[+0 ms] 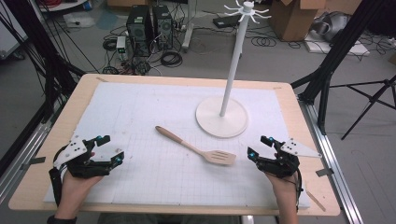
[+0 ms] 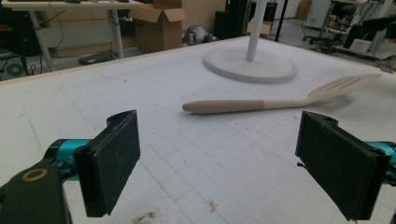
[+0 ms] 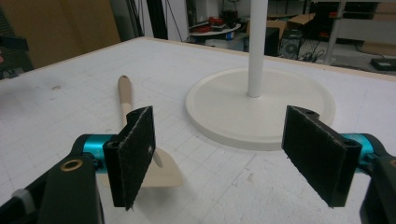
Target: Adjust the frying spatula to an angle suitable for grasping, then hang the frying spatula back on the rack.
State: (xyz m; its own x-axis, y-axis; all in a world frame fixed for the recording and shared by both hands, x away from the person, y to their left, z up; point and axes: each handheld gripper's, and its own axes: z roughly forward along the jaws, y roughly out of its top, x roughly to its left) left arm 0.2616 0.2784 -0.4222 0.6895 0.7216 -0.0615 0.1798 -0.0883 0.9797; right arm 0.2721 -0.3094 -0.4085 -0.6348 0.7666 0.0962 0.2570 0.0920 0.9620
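The wooden spatula (image 1: 196,146) is laid flat on the white mat (image 1: 140,112) near the middle, its handle pointing far-left and its slotted blade near-right, just near of the white stand (image 1: 221,116). The left gripper (image 1: 108,148) is held wide and empty at the near-left; the right gripper (image 1: 259,147) is likewise spread with nothing between its jaws, close beside the blade, presumably for a pick-up

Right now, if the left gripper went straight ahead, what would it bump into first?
Probably the wooden spatula: its handle lies across the mat just beyond the open left gripper, with bare mat between. Depth is hard to judge.
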